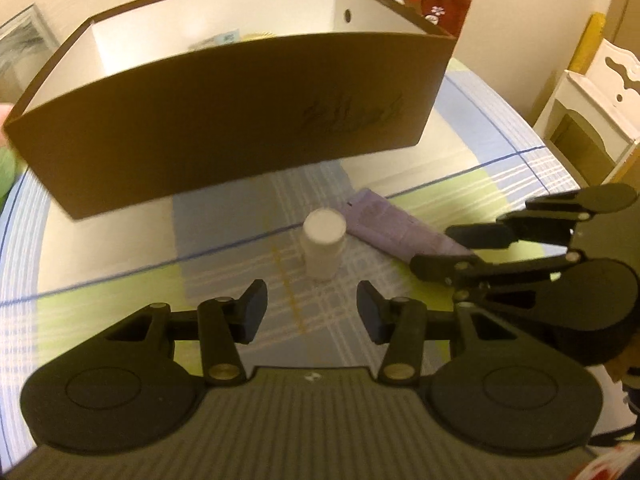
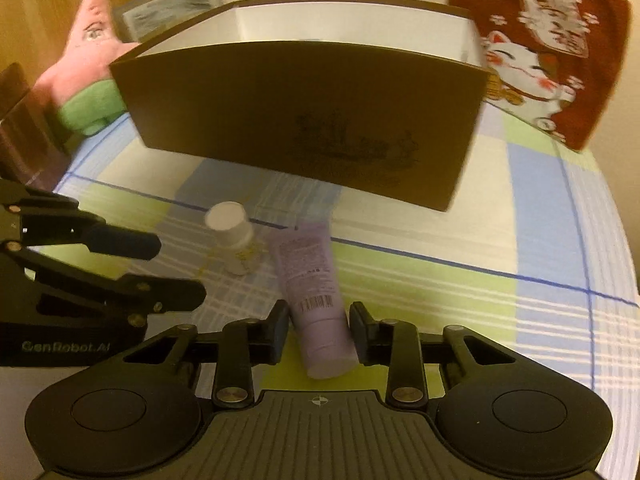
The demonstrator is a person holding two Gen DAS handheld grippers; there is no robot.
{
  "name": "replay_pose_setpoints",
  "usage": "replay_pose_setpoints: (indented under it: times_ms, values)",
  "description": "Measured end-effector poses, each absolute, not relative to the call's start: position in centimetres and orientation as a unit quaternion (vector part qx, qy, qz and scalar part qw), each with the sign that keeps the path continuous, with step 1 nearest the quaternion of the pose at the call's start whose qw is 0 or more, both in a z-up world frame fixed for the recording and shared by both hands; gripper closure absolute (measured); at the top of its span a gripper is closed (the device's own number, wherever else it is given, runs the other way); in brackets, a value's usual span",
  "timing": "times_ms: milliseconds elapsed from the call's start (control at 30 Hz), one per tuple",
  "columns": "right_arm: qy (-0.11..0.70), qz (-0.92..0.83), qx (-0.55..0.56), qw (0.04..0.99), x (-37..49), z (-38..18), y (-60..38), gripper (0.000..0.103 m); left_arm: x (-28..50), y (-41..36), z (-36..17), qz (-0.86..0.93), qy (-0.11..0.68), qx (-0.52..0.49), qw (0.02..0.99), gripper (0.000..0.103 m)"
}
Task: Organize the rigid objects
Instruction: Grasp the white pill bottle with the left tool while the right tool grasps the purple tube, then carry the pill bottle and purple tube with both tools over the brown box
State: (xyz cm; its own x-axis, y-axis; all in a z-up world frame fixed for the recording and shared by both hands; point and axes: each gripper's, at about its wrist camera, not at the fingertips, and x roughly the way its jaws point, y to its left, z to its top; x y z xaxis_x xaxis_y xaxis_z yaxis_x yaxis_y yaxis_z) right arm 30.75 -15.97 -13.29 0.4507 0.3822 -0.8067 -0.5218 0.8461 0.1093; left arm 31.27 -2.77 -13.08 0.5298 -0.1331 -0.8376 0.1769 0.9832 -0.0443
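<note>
- Sitting at 12 o'clock from both grippers is the big brown box [image 1: 240, 120], open on top and white inside. It looks like the place where things should go.
- Under it all is the table with a checked cloth [image 2: 500, 248] in blue, green and white. At the back are a red cat cloth [image 2: 560, 60] and a pink star toy [image 2: 88, 40].
- The right gripper [image 2: 319, 334] has its jaws around the purple tube [image 2: 316, 292]. The pads sit right by the tube's sides near the cap end, but I cannot tell if they press yet. The tube lies flat, with its long way running from 6 o'clock up to 12 o'clock, toward the box. This hand is the near one for the tube.
- The left gripper [image 1: 312, 308] has its jaws apart and holds nothing. The white bottle [image 1: 323, 246] stands up straight just ahead at 12 o'clock, not yet between the pads. The bottle is just beside the tube.
</note>
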Motion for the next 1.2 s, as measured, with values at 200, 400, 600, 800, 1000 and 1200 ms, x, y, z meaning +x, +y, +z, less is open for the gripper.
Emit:
replay_pose_setpoints:
  times_ms: [200,400,600,800,1000,1200]
  values:
    - [0.468,0.263,-0.056,0.842,31.6,-13.4,-16.8,0.069,32.8,-3.5,-13.7,-0.096,0.461,0.037,0.881,0.061]
    - [0.458,0.263,-0.073,0.846,31.7,-13.9,-16.1,0.066,33.7,-3.5,-14.3,-0.099,0.461,0.04,0.881,0.079]
    - [0.45,0.265,-0.09,0.848,32.2,-14.0,-15.4,0.07,33.4,-2.9,-13.9,-0.092,0.456,0.039,0.884,0.079]
    - [0.455,0.271,-0.075,0.845,32.2,-13.0,-15.9,0.071,32.5,-1.3,-12.2,-0.076,0.451,0.031,0.889,0.079]
    - [0.44,0.297,-0.05,0.846,31.4,-10.3,-16.3,0.071,31.7,0.4,-9.2,-0.056,0.441,0.023,0.895,0.079]
    - [0.402,0.326,-0.022,0.855,30.8,-6.3,-16.1,0.071,32.3,2.0,-4.7,-0.035,0.407,0.014,0.912,0.079]
